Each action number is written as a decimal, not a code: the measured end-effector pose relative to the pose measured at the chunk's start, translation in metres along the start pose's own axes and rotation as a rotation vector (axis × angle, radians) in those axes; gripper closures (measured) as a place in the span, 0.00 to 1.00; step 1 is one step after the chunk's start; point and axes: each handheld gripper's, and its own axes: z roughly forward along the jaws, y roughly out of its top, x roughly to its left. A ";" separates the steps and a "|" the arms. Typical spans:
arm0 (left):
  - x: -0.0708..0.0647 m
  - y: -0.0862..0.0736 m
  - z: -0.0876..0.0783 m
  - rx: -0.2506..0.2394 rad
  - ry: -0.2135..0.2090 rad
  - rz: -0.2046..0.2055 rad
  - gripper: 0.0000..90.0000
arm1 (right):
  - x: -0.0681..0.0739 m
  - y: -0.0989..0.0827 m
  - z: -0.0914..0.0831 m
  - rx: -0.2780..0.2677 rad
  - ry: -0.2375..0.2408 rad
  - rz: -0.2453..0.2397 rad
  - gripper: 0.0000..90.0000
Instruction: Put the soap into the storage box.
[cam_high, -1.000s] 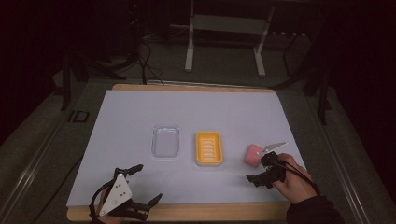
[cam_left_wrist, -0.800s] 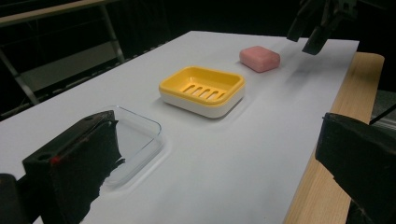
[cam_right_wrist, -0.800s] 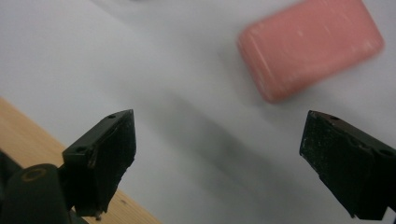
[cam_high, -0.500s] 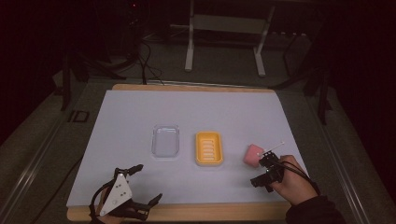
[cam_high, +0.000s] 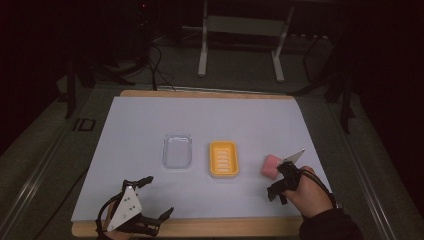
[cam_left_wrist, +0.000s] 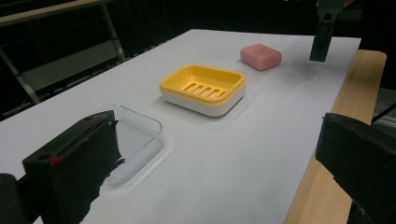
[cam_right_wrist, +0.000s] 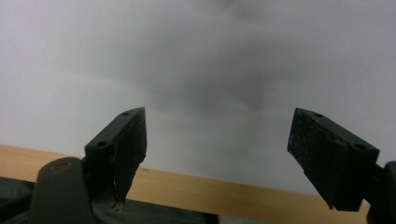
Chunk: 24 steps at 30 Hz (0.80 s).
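A pink soap bar (cam_high: 270, 165) lies on the white mat at the right, also seen in the left gripper view (cam_left_wrist: 260, 56). To its left stands a yellow soap dish (cam_high: 223, 158) (cam_left_wrist: 203, 88), then a clear plastic tray (cam_high: 177, 150) (cam_left_wrist: 135, 135). My right gripper (cam_high: 279, 189) (cam_right_wrist: 219, 149) hovers just in front of the soap and points down at bare mat. Its jaws have just been closing, with nothing between them, and they still stand apart. My left gripper (cam_high: 157, 197) (cam_left_wrist: 215, 163) rests open at the front left, with nothing between its jaws.
The mat lies on a wooden table (cam_high: 200, 227) whose front edge runs right below both grippers. A metal stand (cam_high: 240, 25) and cables sit on the dark floor beyond the far edge. Bare mat lies between the two grippers.
The right hand has drawn back slightly from the soap toward the front edge. The soap, dish, tray and left gripper have stayed where they were.
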 end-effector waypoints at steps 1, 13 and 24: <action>0.000 0.000 0.000 0.001 0.001 0.000 0.00 | 0.000 0.000 0.000 0.000 0.000 0.000 0.22; 0.000 0.000 0.000 0.002 0.002 0.002 0.00 | 0.013 0.013 -0.007 0.039 0.021 0.102 0.22; 0.000 0.000 0.000 0.002 0.000 0.001 0.00 | 0.016 0.030 -0.013 0.011 0.042 0.146 0.15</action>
